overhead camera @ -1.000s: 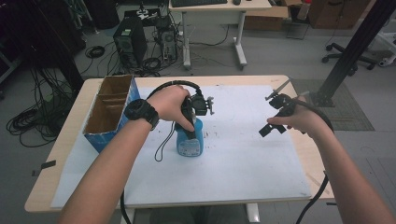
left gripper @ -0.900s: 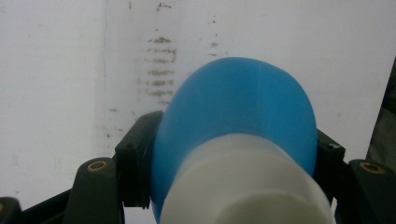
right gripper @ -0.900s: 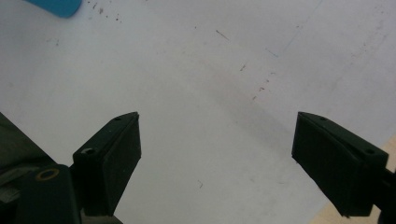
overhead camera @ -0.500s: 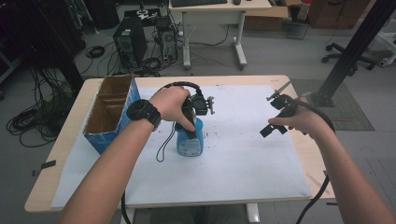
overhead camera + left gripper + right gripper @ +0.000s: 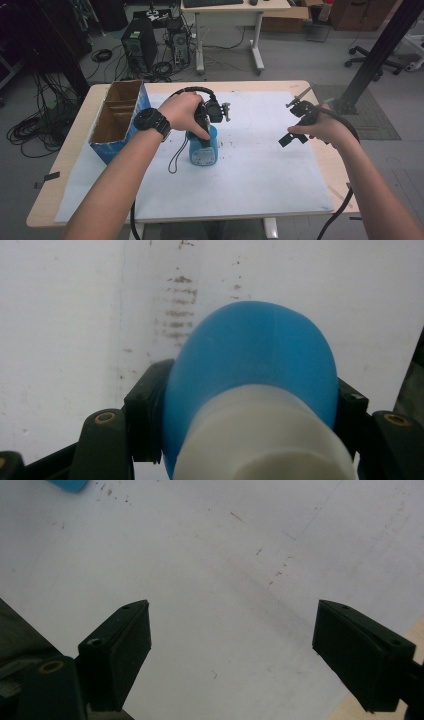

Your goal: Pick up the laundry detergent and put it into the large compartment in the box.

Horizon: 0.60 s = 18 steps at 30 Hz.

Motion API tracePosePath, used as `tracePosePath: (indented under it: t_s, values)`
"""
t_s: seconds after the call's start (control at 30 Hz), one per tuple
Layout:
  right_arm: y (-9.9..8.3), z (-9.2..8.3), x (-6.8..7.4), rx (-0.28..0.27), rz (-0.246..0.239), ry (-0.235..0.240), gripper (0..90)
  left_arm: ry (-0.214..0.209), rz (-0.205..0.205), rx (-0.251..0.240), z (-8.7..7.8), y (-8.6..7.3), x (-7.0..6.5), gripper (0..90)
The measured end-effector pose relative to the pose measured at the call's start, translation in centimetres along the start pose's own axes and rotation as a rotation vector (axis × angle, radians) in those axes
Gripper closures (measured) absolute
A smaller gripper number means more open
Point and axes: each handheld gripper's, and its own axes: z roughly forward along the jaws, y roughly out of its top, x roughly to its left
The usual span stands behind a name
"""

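On the white sheet [image 5: 260, 165] mid-table, the blue bottle [image 5: 204, 148] stood upright, clamped from above by the left gripper [image 5: 250, 405]. The right gripper [image 5: 232, 650] hung wide open and empty, well apart. The bottle's rounded shoulder could probably slip from the pads if lifted carelessly.

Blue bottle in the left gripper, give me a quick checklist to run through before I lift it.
1. Left gripper jaws pressing both sides of the blue bottle: ok.
2. Bottle upright on the white sheet: ok.
3. Grip sits high, near the white cap: ok, though the bottle may swing.
4. Right gripper open, holding nothing, apart from the bottle: ok.
5. Cardboard box stands left of the bottle, apart from it: ok.
6. Cap tight: cannot tell.
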Motion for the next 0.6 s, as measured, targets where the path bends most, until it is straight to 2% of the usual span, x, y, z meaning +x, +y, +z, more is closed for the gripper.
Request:
tracePosePath:
  t_s: [0.37, 0.47, 0.6]
  values:
    - [0.1, -0.2, 0.2, -0.002, -0.006, -0.002, 16.0, 0.002, -0.029, 0.011, -2.3, -0.1, -0.1, 35.5]
    - [0.1, -0.4, 0.3, -0.007, -0.008, -0.002, 16.0, -0.003, -0.046, 0.008, -2.9, -0.1, 0.0, 35.6]
    - [0.1, -0.5, 0.3, -0.011, -0.011, -0.001, 16.0, 0.011, -0.079, 0.005, -4.1, -0.1, 0.1, 35.6]
